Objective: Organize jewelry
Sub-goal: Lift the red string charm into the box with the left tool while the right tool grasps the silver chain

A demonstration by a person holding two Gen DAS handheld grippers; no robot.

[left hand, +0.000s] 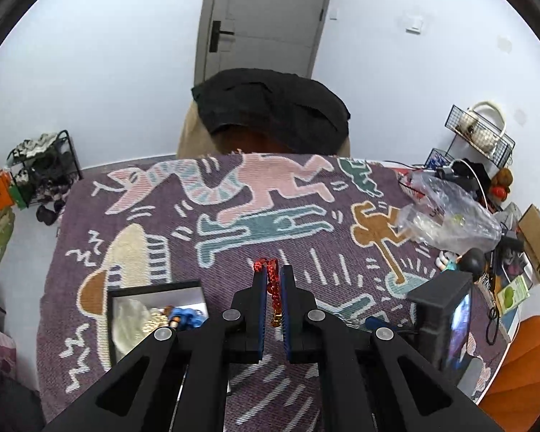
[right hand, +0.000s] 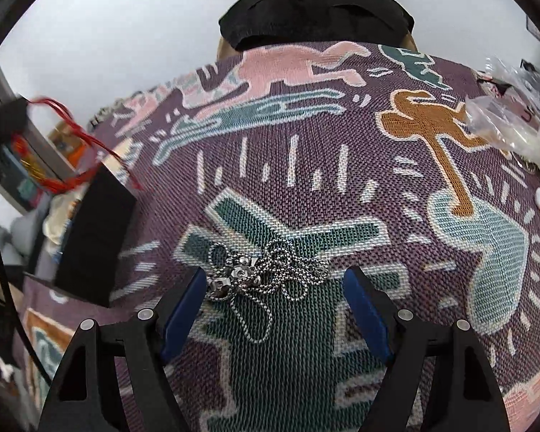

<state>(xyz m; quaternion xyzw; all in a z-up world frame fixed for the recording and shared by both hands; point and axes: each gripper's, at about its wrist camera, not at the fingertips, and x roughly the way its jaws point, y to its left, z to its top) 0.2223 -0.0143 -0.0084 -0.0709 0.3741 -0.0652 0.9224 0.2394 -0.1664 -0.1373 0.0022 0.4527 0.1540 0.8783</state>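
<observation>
We see white walls [left hand: 90, 82], a grey door [left hand: 266, 18] top centre, and a black shoe rack [left hand: 43, 172] at left.

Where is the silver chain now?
In the right wrist view, the silver chain lies bunched on the cloth, between the open right tool's fingers.

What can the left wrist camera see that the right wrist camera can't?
Only the left wrist view shows the left gripper shut on a red beaded bracelet, the inside of the black box with jewelry in it, and the grey door.

Only the right wrist view shows the right gripper open around a tangled silver chain necklace lying on the cloth.

Both show the purple patterned cloth, the black box's outside, the clear plastic bag and the chair with black clothing.
</observation>
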